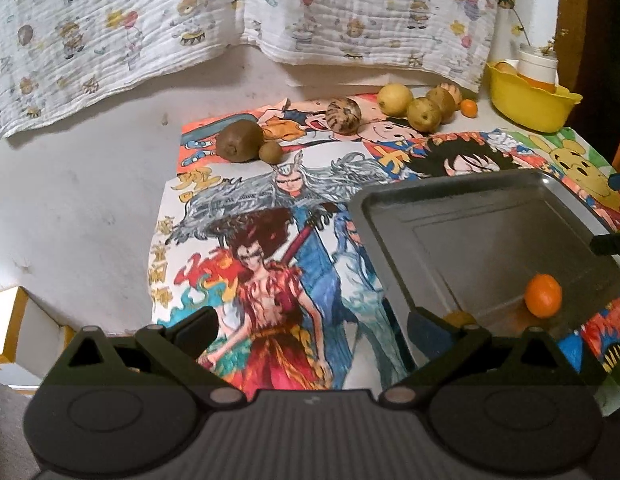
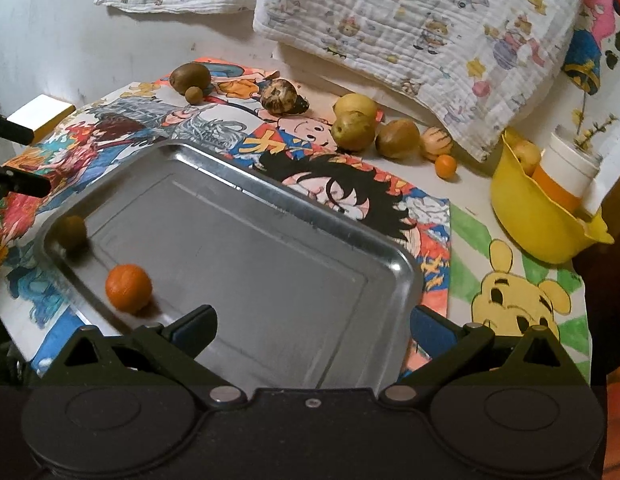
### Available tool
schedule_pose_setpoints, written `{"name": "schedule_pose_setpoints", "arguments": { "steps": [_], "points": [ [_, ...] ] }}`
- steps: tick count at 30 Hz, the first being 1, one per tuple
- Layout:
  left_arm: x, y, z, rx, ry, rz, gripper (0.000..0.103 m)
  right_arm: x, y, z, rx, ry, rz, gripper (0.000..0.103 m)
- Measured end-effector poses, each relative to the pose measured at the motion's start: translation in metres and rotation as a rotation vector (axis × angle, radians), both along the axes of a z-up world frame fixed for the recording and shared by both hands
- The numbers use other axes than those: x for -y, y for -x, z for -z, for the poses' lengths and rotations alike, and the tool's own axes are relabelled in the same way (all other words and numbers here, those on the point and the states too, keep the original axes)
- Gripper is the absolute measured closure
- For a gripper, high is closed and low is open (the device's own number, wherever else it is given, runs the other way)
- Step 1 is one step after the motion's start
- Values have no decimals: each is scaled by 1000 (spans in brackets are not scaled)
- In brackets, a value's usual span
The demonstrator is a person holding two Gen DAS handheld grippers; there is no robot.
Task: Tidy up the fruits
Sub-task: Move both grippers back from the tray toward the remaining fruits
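A metal tray [image 2: 394, 264] [image 1: 374, 216] lies on colourful drawings. In it sit an orange [image 2: 128, 282] [image 1: 543, 295] and a small brown fruit [image 2: 71, 233]. Along the far side lie a large kiwi [image 1: 240, 140] [image 2: 190, 75], a small kiwi [image 1: 270, 151] [image 2: 194, 95], a striped brown fruit [image 1: 343, 115] [image 2: 279, 97], yellow-green fruits [image 1: 395, 99] [image 2: 353, 131] and a tiny orange [image 1: 468, 107] [image 2: 446, 166]. My left gripper [image 1: 312, 328] stands open over the drawings, left of the tray. My right gripper [image 2: 314, 330] stands open above the tray's near end, holding nothing.
A yellow bowl [image 2: 526, 216] [image 1: 526, 100] with fruit and a white-and-orange cup [image 2: 566, 172] stands at the right. A patterned cloth [image 1: 230, 12] [image 2: 422, 32] hangs along the back. A white box [image 2: 42, 114] sits at the left edge.
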State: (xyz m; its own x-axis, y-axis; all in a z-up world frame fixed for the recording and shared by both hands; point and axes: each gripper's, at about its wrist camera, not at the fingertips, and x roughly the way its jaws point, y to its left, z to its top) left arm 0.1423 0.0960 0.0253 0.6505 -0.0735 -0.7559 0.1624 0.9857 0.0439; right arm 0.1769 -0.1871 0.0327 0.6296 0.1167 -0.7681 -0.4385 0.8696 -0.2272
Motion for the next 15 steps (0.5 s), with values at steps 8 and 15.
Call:
{"name": "schedule_pose_setpoints", "arguments": {
  "steps": [8,15],
  "points": [
    [-12,-40,2,3,15,-33,0,-25,-37,6,-14,-62,-26,1],
    [-21,-79,3,28,-13,-45,1,-56,-77,0,10,-100,-85,1]
  ]
}}
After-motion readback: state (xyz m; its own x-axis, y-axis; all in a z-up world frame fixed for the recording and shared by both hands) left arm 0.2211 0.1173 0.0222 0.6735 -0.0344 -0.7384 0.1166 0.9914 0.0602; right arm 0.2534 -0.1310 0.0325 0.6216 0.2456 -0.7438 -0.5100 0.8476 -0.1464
